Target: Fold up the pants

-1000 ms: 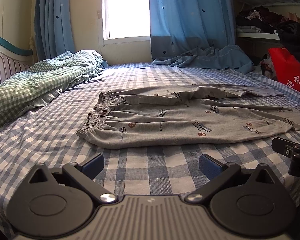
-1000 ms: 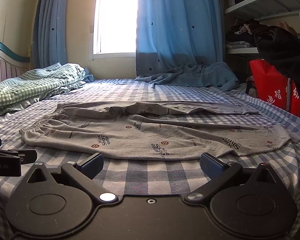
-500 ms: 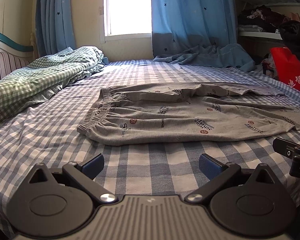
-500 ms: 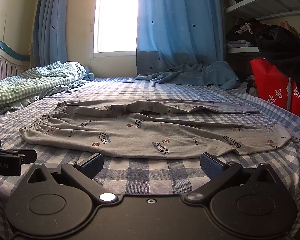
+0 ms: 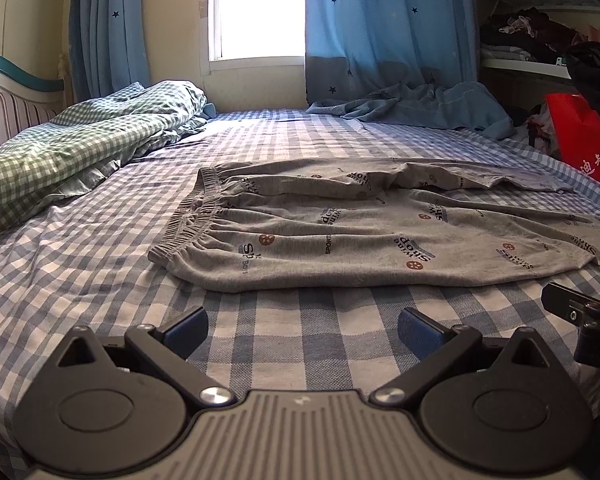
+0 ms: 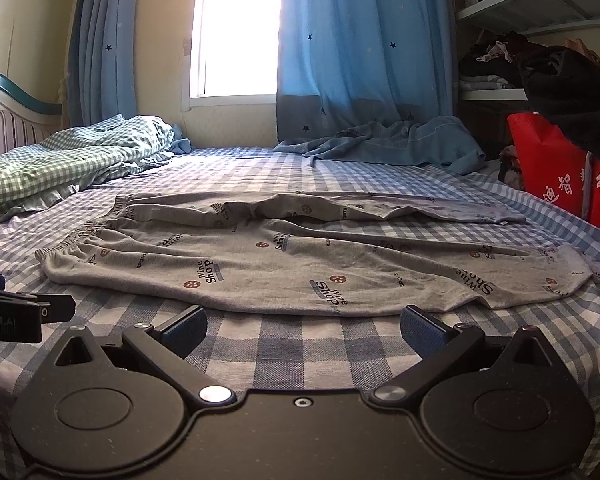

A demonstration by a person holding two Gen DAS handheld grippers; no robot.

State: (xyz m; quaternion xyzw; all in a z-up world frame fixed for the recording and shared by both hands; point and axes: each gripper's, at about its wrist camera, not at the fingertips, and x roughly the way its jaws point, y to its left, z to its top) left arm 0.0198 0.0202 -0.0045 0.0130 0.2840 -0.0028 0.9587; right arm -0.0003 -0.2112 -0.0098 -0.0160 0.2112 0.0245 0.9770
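Left wrist view: the left tongs (image 5: 302,326) have edged closer to the grey printed cotton pants (image 5: 380,232), one pair, flat on the blue checked bed (image 5: 80,248). Right tongs (image 6: 303,327) too. Two tongs, both spread, gripping nothing, so I'd say folding hasn't started.

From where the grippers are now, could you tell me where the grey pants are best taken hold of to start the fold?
Probably the near edge of the pants: left gripper at the gathered waistband corner, right gripper at the near leg's hem. Both corners lie flat and free on the bedsheet, so come in low from the near side.
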